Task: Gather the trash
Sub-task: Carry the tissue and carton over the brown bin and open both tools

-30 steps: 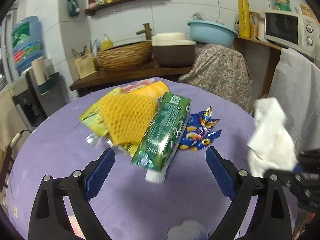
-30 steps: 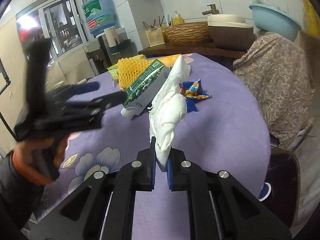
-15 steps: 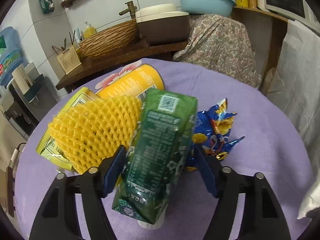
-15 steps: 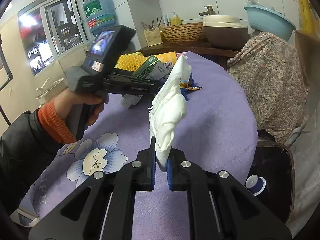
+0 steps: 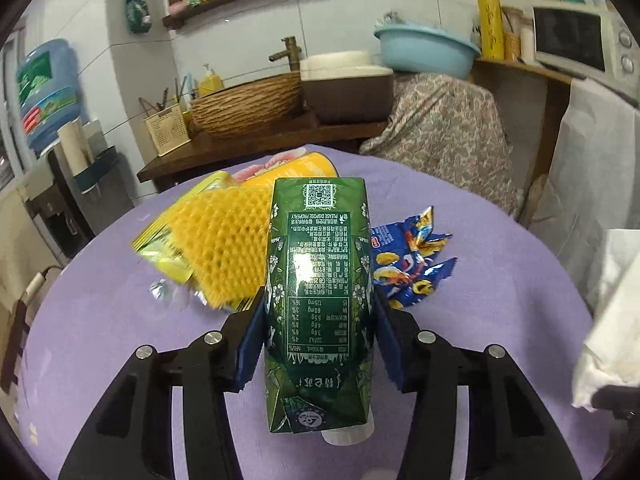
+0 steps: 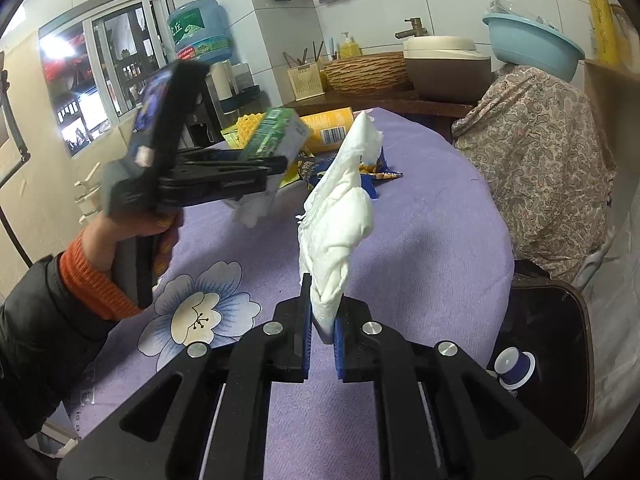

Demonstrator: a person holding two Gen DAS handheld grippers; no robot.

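Note:
A green drink carton (image 5: 318, 280) sits between the blue pads of my left gripper (image 5: 318, 312), whose jaws are closing and press on its sides. The right wrist view shows that carton (image 6: 276, 134) tilted up off the purple table (image 5: 100, 340) in the left gripper (image 6: 240, 172). Behind it lie a yellow foam net (image 5: 224, 240), a yellow packet (image 5: 168, 248), a yellow can (image 5: 296, 168) and a blue snack wrapper (image 5: 408, 264). My right gripper (image 6: 322, 320) is shut on a crumpled white tissue (image 6: 340, 220), which stands up above the table.
A wooden counter behind the table carries a woven basket (image 5: 244, 108) and a brown pot (image 5: 346, 88). A patterned cloth (image 5: 440, 136) hangs at the back right. A dark chair seat (image 6: 544, 360) with a small blue spool (image 6: 514, 366) stands right of the table.
My left gripper went forward around the green carton, narrowed its jaws onto it and raised it off the pile. The right gripper kept its hold on the tissue and shifted slightly.

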